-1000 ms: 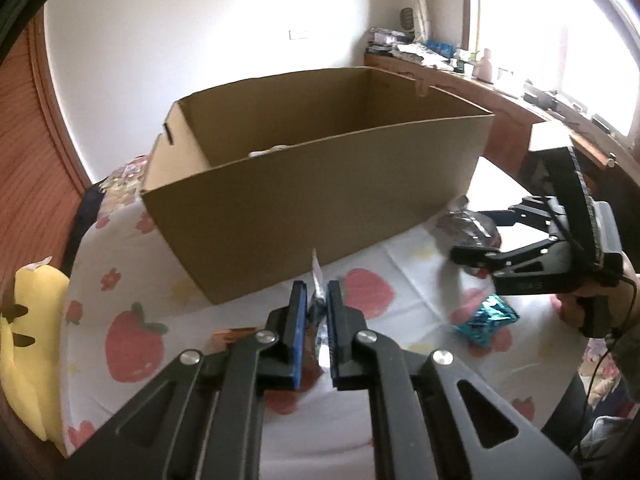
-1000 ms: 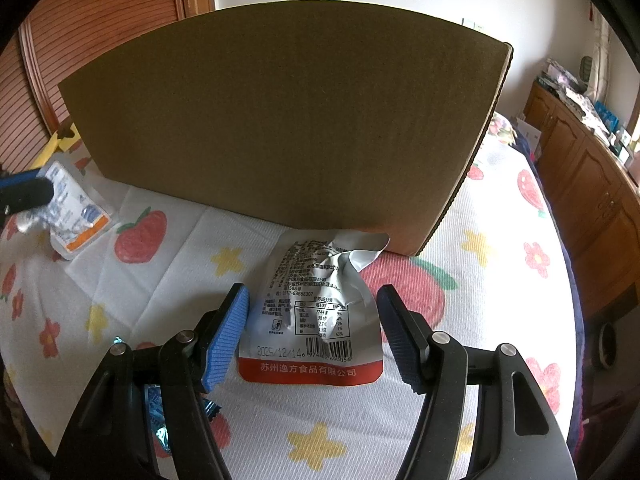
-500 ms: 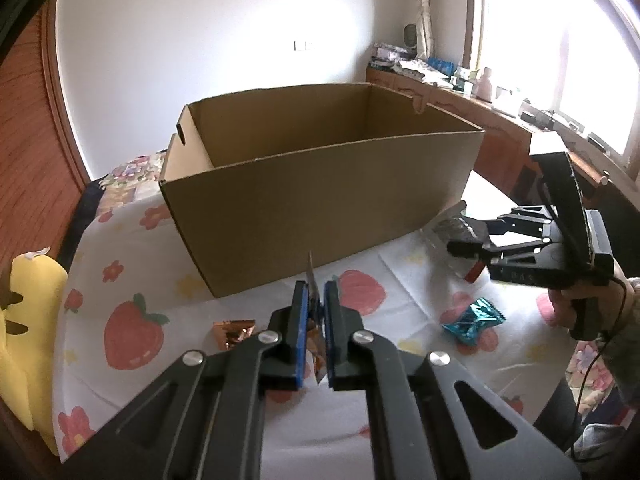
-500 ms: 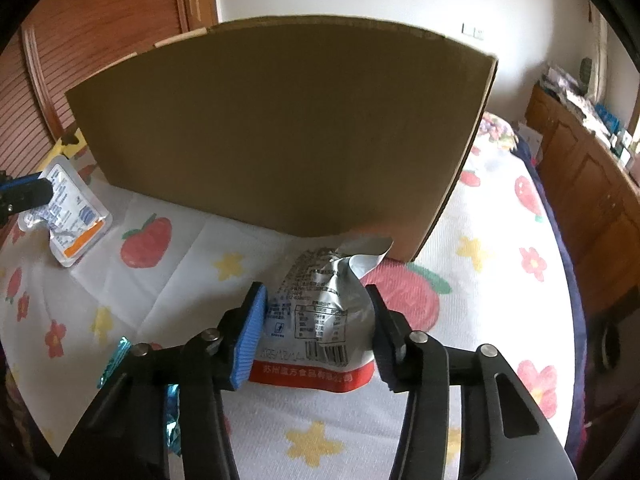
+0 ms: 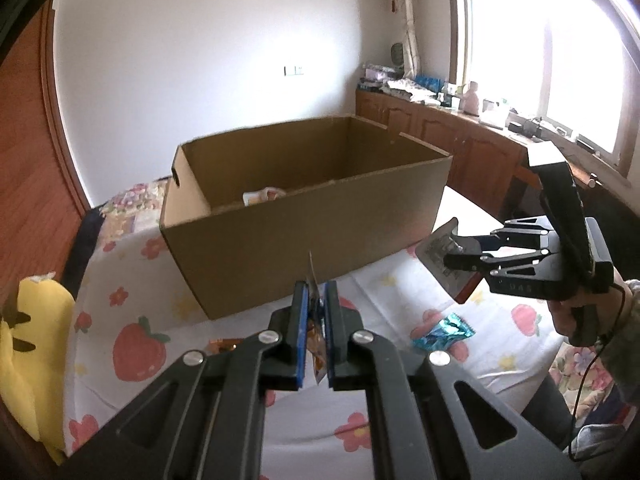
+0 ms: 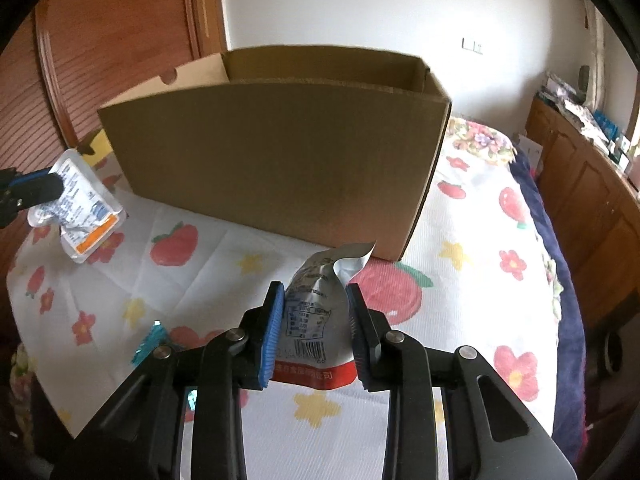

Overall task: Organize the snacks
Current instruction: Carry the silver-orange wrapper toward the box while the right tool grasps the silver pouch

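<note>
The left gripper [image 5: 315, 336] pinches a packet [image 5: 313, 322] edge-on, long axis upright, while the right gripper's [image 6: 314, 332] closing jaws squeeze a pouch [image 6: 316, 316] pointing toward the box [image 6: 276, 160].

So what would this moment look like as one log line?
left tongs: shut on packet | right tongs: closing on silver pouch | box: open

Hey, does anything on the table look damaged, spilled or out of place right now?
Nothing spilled. The silver pouch between the closing right tongs is crumpled, its top corner curled over. A teal wrapper lies loose outside the cardboard box.
</note>
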